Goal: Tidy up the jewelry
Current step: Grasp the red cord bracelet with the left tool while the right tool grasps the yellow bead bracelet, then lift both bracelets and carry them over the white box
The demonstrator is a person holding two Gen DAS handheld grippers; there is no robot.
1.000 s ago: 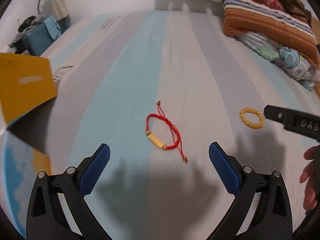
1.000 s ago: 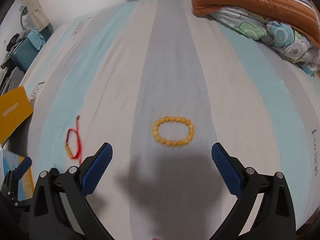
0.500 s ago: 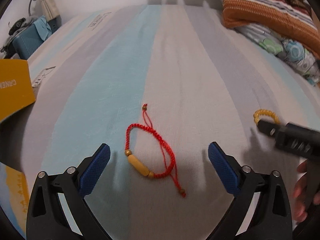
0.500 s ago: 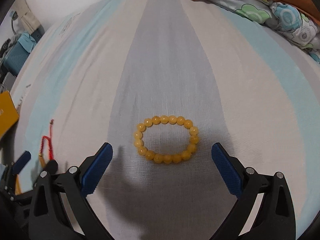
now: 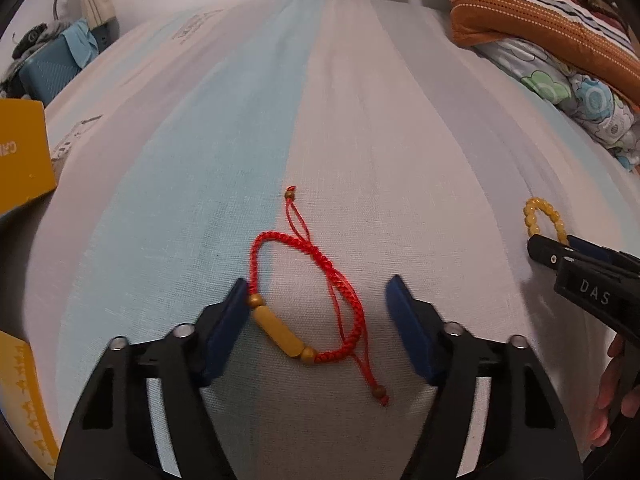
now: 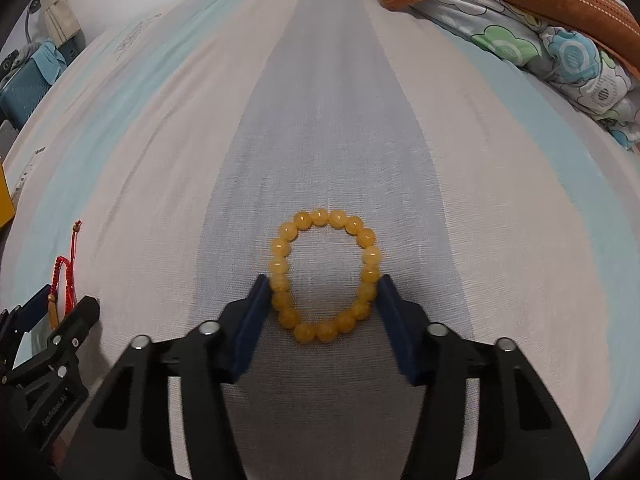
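A red cord bracelet (image 5: 280, 330) with a long yellow bead lies on the striped sheet between the jaws of my left gripper (image 5: 318, 300). Those jaws are closing: the left pad touches the bracelet's bead end, while the right pad stands clear of the cord. A yellow bead bracelet (image 6: 320, 216) lies between the jaws of my right gripper (image 6: 322, 292), which are closing too. Both pads press its sides and squeeze it into a tall oval. The left wrist view shows the yellow bead bracelet (image 5: 536, 208) at the right gripper's (image 5: 560, 248) tips.
The striped bed sheet (image 6: 332, 100) spreads ahead. Folded blankets (image 5: 552, 36) are piled at the back right. A yellow box (image 5: 22, 156) lies at the left edge, a blue case (image 5: 44, 72) beyond it. A hand (image 5: 612, 392) holds the right gripper.
Both grippers came down to the sheet and their jaws narrowed. The left jaws now flank the red bracelet. The right pads closed onto the yellow beads, and the ring went from wide to tall.
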